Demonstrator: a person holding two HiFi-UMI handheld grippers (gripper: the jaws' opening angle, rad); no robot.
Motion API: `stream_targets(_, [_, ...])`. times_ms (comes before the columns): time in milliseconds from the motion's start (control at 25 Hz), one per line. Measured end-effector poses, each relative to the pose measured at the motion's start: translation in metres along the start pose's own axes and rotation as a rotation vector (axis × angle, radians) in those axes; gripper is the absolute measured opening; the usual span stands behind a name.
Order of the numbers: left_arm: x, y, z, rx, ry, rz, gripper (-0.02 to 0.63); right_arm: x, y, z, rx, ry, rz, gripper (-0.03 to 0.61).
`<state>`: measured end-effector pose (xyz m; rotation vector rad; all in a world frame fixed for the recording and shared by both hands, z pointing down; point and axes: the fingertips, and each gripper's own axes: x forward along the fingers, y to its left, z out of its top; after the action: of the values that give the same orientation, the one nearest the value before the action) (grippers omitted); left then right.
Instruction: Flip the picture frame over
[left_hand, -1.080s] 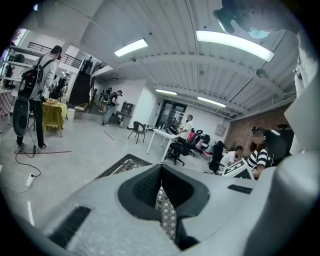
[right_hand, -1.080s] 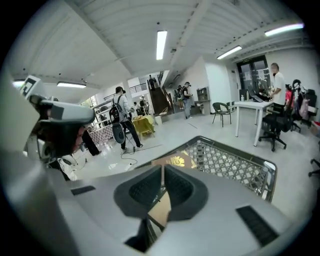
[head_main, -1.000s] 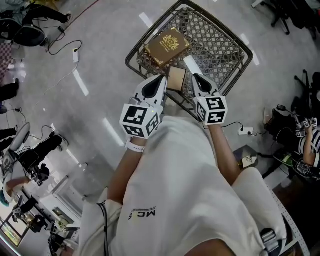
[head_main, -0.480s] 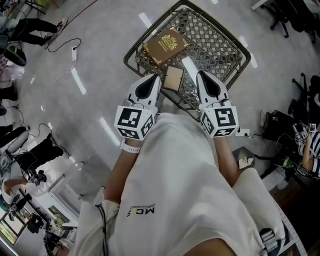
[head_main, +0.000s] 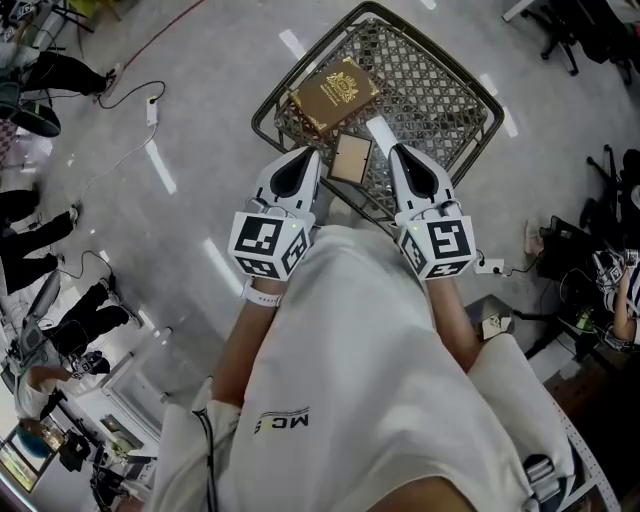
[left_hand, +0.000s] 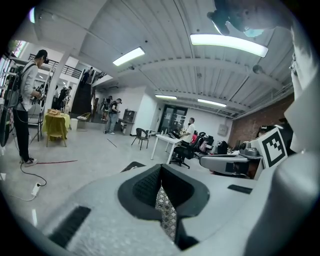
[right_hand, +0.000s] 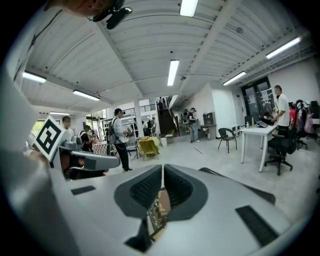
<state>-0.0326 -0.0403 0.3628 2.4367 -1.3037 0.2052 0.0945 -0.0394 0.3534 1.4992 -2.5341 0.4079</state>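
Evidently left gripper (head_main: 318, 155) and right gripper (head_main: 395, 153), both pinched shut and empty, flank the picture frame (head_main: 351, 158) lying on the wire table (head_main: 430, 95); flip due or done, unclear.

I am wearing a white shirt (head_main: 370, 380) with dark lettering (head_main: 285, 423) and a white wristband (head_main: 262, 295); my left hand-held gripper (head_main: 308, 153) and right hand-held gripper (head_main: 396, 151) are bearing black-and-white marker cubes (head_main: 268, 243).

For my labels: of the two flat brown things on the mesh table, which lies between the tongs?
The smaller plain tan panel. The larger dark one bears a gold crest and lies farther back.
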Motion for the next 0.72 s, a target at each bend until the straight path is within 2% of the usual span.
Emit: stream_targets(720, [-0.013,0.013,-0.001,-0.021,-0.011,0.006,0.025,0.006,0.02,0.008,-0.01,0.002,0.023,0.029])
